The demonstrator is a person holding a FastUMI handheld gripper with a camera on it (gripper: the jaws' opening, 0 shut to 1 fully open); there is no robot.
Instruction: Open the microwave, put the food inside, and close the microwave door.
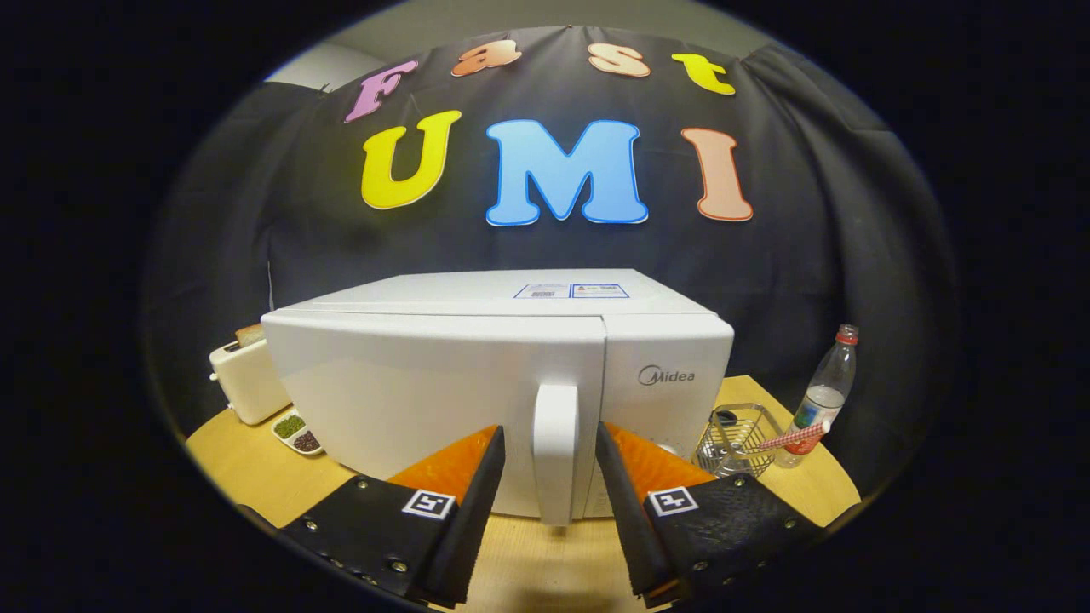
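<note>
A white microwave (477, 375) stands on the wooden table, its door closed. Its upright white handle (555, 451) sits at the door's right side, beside the control panel. My gripper (550, 443) is open, one finger on each side of the handle. There is a gap between each finger and the handle, so neither presses on it. The food is not something I can pick out here.
A white toaster (247, 379) with bread in it stands left of the microwave. A small divided dish (297, 431) lies in front of it. Right of the microwave are a wire basket (734, 439) and a clear plastic bottle (824, 397). The wooden table (528, 562) runs under my fingers.
</note>
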